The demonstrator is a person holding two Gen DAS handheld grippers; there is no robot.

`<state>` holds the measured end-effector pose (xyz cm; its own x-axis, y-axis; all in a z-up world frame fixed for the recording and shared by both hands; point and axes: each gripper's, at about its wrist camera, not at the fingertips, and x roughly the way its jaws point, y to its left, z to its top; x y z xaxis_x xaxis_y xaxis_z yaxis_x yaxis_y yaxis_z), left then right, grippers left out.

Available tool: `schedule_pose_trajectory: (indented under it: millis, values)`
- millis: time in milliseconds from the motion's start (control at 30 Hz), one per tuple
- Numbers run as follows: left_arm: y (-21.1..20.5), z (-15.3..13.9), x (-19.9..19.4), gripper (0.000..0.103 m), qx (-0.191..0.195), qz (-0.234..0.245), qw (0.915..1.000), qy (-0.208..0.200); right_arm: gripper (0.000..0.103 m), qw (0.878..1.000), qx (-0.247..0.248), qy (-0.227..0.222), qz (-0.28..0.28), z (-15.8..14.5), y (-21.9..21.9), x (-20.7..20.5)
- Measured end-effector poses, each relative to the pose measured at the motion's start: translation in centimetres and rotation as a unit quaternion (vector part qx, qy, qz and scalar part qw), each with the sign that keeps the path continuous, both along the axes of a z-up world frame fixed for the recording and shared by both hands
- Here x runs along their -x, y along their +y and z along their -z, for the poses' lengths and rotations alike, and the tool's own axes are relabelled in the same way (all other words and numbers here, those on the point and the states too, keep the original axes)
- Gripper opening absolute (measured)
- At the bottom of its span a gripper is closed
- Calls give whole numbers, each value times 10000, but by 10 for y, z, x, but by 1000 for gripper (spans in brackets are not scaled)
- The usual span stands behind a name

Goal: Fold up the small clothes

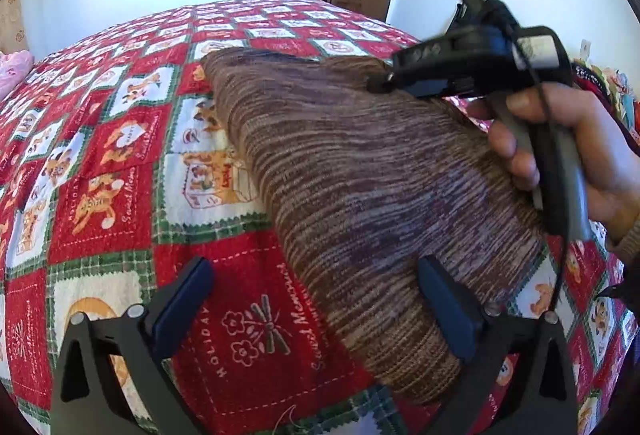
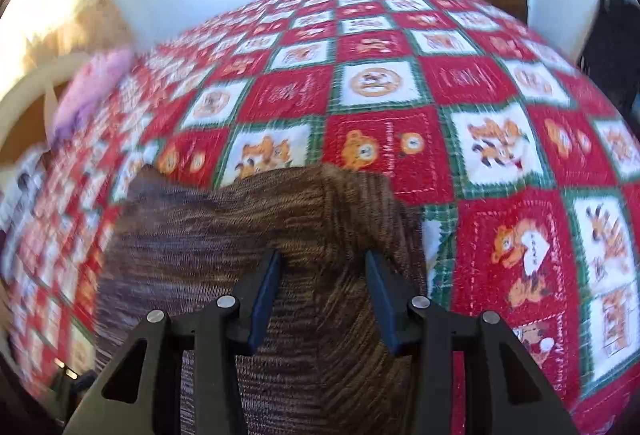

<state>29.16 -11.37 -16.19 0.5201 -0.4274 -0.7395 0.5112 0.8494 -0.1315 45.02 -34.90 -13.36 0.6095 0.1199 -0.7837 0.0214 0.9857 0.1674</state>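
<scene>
One garment: brown striped knit sweater (image 1: 360, 187), spread on the bed, reaching from the left tool's right finger across to the right tool.
Why so held: far edge pinched and raised, likely to carry one part over the rest for a fold.
Right gripper (image 2: 320, 275): partly closed, knit bunched between the blue pads; appears gripped, though pad contact only partly visible.
Left gripper (image 1: 316, 299): spread wide, gripping nothing; sweater's near end lying against its right finger.
Beneath both tools: Christmas patchwork quilt (image 1: 100, 163).
Far left of the tools: pink cloth (image 1: 14, 69), near the quilt's edge.
Containers: none visible; nothing held in anything.
</scene>
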Motion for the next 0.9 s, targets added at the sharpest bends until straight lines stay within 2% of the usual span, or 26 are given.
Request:
schedule_pose_trajectory:
  millis: [67,133,233,333,433,567,700,767,900]
  values:
    - [-1,0,1,103,-46,-4,10000,-26,45,9993,351,-29,-101,-2,8,4]
    - [0,0,0,103,-20,-5,10000,-9,45,9988,473,-95,-15,-6,9,13]
    - [1,1,0,103,-2,-19,10000,0,46,9970,633,-444,-10,-21,14,40]
    - [1,1,-1,103,-14,-22,10000,-2,46,9936,569,-801,-551,-36,29,78]
    - [0,1,0,103,-20,-22,10000,0,46,9858,709,-1041,-1108,-42,46,118]
    - [-1,1,0,103,-27,-28,10000,-6,46,9837,755,-763,-1440,-22,45,152]
    - [0,1,2,103,-40,-41,10000,-15,47,9865,1093,-157,-1207,17,28,161]
    - [-1,1,3,103,-59,-36,10000,-24,47,9879,967,-269,-1185,19,18,167]
    - [0,1,3,103,-61,-62,10000,-16,47,9878,1147,-174,-1039,12,19,170]
